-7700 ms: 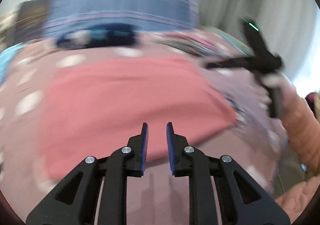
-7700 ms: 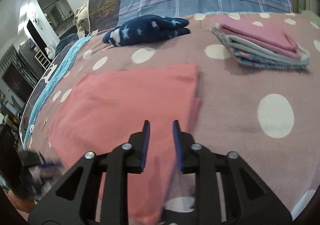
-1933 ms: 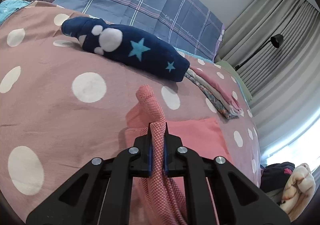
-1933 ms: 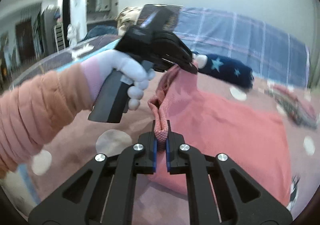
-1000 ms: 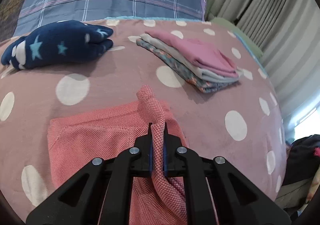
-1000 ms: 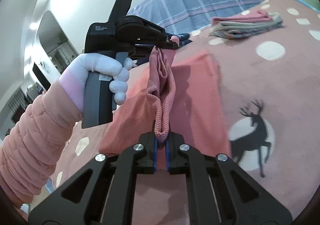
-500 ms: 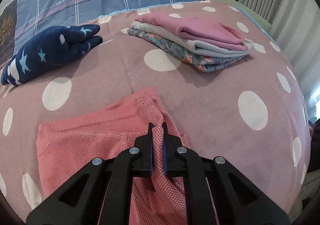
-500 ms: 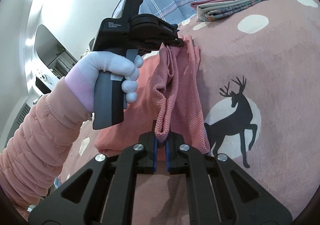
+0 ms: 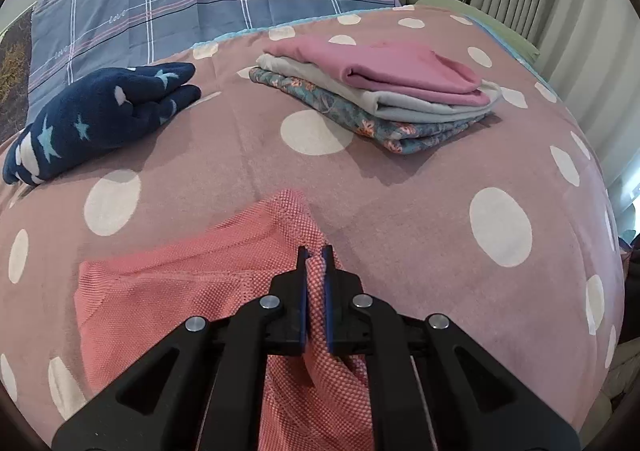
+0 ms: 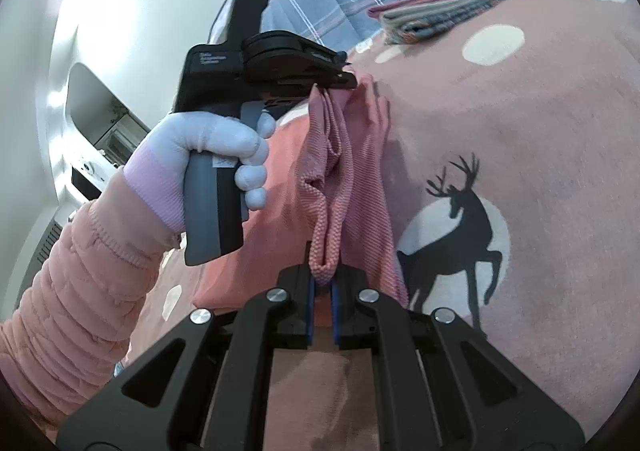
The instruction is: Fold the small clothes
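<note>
Coral knit garment (image 9: 192,291) lies half-folded on the polka-dot bed cover (image 9: 400,211). I've got the left gripper (image 9: 315,263) & right gripper (image 10: 322,283) both clamped on its doubled edge, corners apart, so the fold lands square w/o bunching, clear of the folded stack (image 9: 380,91).

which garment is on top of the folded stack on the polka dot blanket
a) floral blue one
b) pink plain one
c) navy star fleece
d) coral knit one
b: the plain pink folded garment lies on top of the stack, above a grey one and a floral blue one; the navy star fleece lies apart on the polka dot blanket.
</note>
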Demonstrator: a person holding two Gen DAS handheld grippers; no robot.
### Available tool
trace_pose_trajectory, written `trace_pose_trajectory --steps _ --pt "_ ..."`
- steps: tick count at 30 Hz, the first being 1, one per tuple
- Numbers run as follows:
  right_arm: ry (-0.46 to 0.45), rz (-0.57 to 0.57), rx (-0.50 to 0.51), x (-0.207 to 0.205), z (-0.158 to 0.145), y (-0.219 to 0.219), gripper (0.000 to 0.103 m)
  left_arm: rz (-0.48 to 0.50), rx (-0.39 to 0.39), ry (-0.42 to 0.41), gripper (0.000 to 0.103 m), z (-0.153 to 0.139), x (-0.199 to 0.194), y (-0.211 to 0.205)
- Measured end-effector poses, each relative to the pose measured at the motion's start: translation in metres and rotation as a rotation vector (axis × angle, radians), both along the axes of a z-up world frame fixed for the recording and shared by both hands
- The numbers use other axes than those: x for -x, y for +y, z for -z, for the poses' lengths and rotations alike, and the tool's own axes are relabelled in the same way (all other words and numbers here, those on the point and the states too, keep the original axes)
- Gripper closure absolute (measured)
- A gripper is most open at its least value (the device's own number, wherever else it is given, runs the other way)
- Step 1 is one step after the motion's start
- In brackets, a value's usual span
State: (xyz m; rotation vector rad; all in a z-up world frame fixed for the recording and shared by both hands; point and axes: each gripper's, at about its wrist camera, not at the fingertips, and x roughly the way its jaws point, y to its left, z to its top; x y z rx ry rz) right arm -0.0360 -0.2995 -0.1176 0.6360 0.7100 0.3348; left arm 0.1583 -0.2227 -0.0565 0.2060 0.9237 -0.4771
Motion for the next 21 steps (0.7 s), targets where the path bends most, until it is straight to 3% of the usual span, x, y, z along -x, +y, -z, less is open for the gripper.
trace_pose_trajectory --steps 5,8,9,11,13,17,21 --pt "0.043 0.000 -0.036 -0.001 0.010 -0.003 0.097 0.051 0.000 -0.021 0.094 -0.004 0.009 -0.002" --pt "0.055 -0.008 -0.034 -0.001 0.011 0.000 0.097 0.076 0.041 -0.041 0.072 -0.022 0.019 0.003" --pt "0.061 -0.009 -0.039 -0.002 0.012 0.000 0.097 0.089 0.044 -0.080 0.060 -0.033 0.028 0.006" --pt "0.069 -0.013 -0.051 -0.002 0.013 -0.001 0.097 0.126 0.026 -0.163 0.055 -0.052 0.048 0.015" --pt "0.076 -0.015 -0.062 -0.003 0.015 -0.002 0.096 0.150 0.010 -0.209 0.041 -0.062 0.066 0.026" --pt "0.086 -0.016 -0.088 -0.003 0.016 -0.004 0.095 0.167 -0.007 -0.259 0.032 -0.067 0.111 0.069" --pt "0.092 -0.023 -0.110 -0.004 0.018 -0.005 0.094 0.164 0.000 -0.224 0.032 -0.048 0.162 0.124"
